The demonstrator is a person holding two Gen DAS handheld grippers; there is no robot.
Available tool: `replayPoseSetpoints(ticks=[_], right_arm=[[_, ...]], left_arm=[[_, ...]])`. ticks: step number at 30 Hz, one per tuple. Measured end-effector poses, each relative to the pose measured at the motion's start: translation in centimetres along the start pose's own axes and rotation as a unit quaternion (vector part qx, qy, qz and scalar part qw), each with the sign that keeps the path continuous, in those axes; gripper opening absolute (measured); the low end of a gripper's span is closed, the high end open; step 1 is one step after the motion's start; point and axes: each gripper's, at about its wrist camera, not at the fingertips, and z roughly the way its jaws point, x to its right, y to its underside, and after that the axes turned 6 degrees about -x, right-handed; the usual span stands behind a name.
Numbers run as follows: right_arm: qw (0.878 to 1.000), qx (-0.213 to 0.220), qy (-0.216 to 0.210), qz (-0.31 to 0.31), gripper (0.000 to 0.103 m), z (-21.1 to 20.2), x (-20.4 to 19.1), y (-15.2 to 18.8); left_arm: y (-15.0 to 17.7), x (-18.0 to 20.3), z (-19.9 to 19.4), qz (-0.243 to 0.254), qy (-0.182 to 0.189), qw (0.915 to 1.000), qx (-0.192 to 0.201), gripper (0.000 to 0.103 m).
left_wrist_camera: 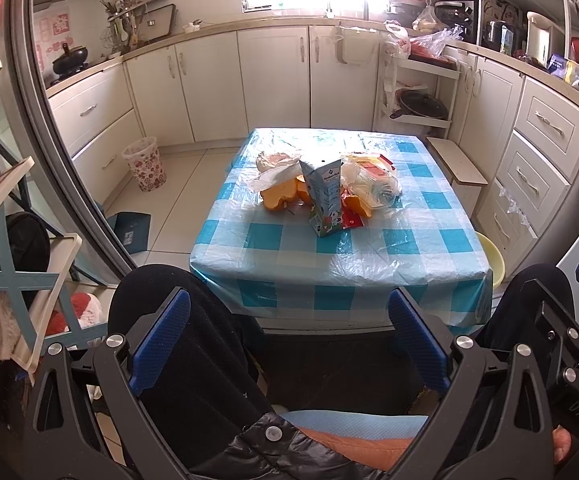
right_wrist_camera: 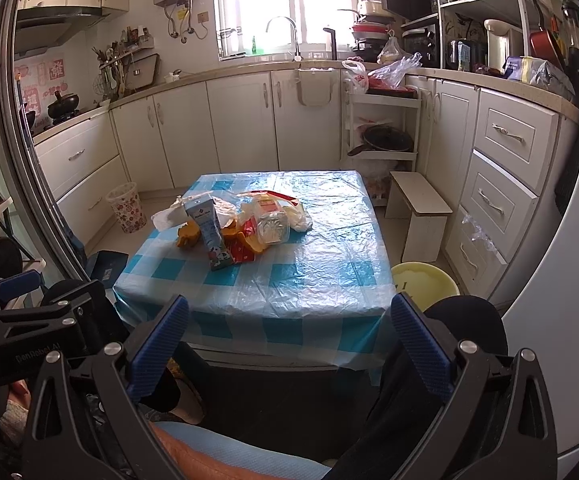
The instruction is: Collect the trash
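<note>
Left gripper held low before table, fingers spread wide, nothing between them. Right gripper same: spread, empty, well apart from trash. Trash pile on blue checked cloth, toward far-left part of table: upright milk carton, orange peels beside it, crumpled plastic bags behind. Flowered waste bin on floor, left of table.

Upright milk carton amid peels, wrappers, plastic bags mid-table.
</note>
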Motion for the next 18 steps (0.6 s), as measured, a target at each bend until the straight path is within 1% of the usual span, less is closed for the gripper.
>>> replayPoseSetpoints(ticks=[11, 18], right_arm=[[1.000, -0.012, 0.009, -0.007, 0.097, 0.07, -0.54, 0.02], [1.000, -0.016, 0.012, -0.005, 0.097, 0.01, -0.20, -0.16]], left_arm=[[0.13, -0.37, 0.14, -0.007, 0.006, 1.0000, 0.000, 0.095], [0.17, -0.48, 0.17, -0.007, 0.006, 1.0000, 0.000, 0.095]])
